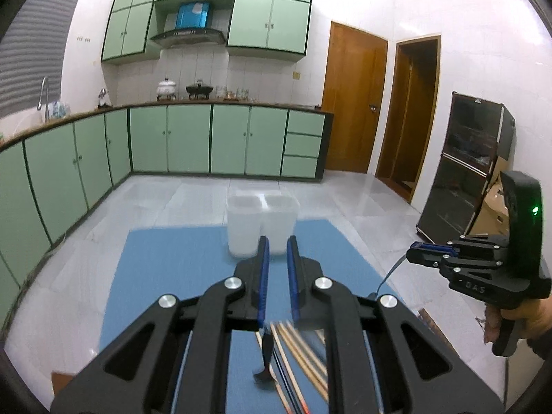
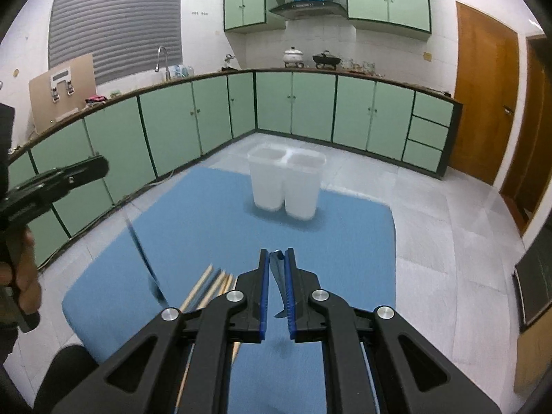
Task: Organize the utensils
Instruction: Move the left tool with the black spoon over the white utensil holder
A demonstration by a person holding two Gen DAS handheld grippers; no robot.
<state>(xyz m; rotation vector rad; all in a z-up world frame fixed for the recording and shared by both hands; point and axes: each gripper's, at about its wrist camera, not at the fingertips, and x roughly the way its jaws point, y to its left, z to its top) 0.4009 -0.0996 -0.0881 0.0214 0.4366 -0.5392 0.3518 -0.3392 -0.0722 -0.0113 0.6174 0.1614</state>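
Note:
A white two-compartment holder (image 1: 262, 220) stands at the far end of a blue mat (image 1: 179, 269); it also shows in the right wrist view (image 2: 286, 183). My left gripper (image 1: 277, 245) is held above the mat, shut on a dark-handled utensil (image 1: 266, 355) that hangs down, blurred. It shows in the right wrist view (image 2: 145, 258) too. My right gripper (image 2: 277, 257) is shut on another dark utensil (image 2: 279, 283). Seen from the left wrist view, the right gripper (image 1: 419, 253) hovers off the mat's right side. Wooden chopsticks (image 1: 300, 355) lie on the near mat.
Green kitchen cabinets (image 1: 186, 138) run along the left and back walls. A dark glass cabinet (image 1: 462, 169) and cardboard boxes (image 1: 493, 207) stand at the right. Wooden doors (image 1: 355, 100) are at the back right. The floor is pale tile.

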